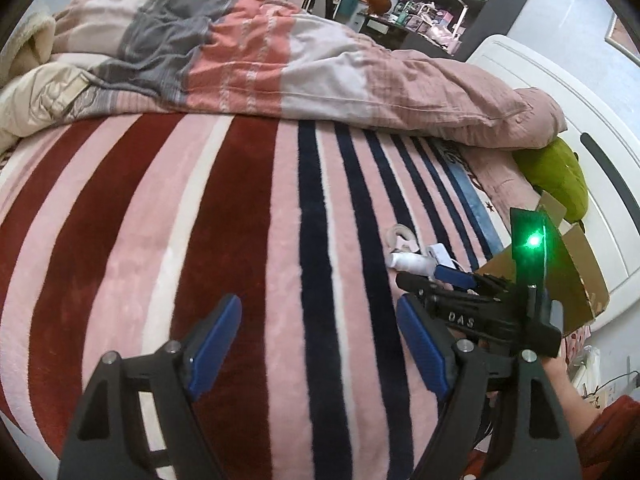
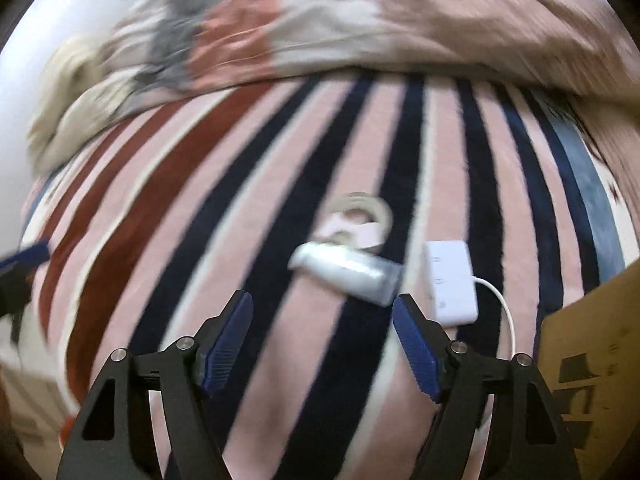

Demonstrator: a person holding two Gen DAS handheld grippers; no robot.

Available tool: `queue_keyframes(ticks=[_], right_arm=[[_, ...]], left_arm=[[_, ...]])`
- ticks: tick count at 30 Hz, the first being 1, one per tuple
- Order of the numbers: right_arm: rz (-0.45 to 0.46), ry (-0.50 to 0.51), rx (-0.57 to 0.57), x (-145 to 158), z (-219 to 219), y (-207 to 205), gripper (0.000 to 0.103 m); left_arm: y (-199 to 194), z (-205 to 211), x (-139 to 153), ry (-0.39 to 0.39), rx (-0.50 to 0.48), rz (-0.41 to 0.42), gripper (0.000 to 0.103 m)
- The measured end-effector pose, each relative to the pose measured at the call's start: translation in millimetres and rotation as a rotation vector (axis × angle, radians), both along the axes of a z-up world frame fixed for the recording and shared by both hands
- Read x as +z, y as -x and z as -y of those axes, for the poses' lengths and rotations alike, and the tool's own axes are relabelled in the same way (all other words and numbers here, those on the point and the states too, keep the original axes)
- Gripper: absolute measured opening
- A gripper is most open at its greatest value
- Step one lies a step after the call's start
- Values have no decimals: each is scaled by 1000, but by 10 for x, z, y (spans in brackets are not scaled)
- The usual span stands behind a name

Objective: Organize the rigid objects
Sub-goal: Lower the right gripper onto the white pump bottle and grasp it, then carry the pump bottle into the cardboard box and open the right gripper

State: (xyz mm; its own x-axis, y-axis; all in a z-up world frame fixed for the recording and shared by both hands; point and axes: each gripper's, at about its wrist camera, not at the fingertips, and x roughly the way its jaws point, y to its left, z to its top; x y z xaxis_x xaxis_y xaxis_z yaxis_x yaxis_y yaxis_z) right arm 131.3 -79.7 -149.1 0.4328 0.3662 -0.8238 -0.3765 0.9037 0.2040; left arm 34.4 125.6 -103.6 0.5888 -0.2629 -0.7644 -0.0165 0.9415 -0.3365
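Note:
On the striped blanket point(image 2: 280, 208) lie a white tube point(image 2: 344, 272), a white hub box with a cable point(image 2: 450, 286) and a pale pink clip-like piece point(image 2: 356, 220). My right gripper point(image 2: 322, 320) is open and empty, hovering just short of the tube. In the left wrist view the same tube point(image 1: 412, 261) and hub point(image 1: 440, 252) lie at the right, with the right gripper's body point(image 1: 472, 312) over them. My left gripper point(image 1: 318, 328) is open and empty above the blanket, left of these items.
A cardboard box point(image 1: 576, 272) stands at the bed's right edge; it also shows in the right wrist view point(image 2: 592, 360). A rumpled pink and grey duvet point(image 1: 248, 52) lies across the far bed. A green cushion point(image 1: 560, 176) leans by the white headboard point(image 1: 560, 100).

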Motion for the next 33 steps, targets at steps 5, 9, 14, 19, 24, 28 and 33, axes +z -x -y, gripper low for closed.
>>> queue_keyframes(ticks=[5, 9, 14, 19, 24, 28, 33], right_arm=[[-7, -73, -53, -105, -19, -133, 70], [23, -62, -66, -119, -91, -143, 70], [79, 8, -70, -122, -123, -81, 62], [113, -25, -8, 19, -112, 100, 62], [161, -72, 208, 417, -164, 465, 62], [240, -83, 342, 782, -99, 789, 62], [350, -62, 426, 1135, 117, 1074, 61]], left_arm=[[-53, -44, -36, 7, 10, -11, 77], [-56, -46, -30, 5, 10, -11, 77], [-32, -26, 16, 0, 12, -5, 77], [-1, 61, 129, 17, -7, 6, 77], [-3, 336, 270, 62, -89, 25, 77], [0, 622, 408, 135, -186, 42, 70], [-51, 1023, 629, 210, -303, 67, 42]])
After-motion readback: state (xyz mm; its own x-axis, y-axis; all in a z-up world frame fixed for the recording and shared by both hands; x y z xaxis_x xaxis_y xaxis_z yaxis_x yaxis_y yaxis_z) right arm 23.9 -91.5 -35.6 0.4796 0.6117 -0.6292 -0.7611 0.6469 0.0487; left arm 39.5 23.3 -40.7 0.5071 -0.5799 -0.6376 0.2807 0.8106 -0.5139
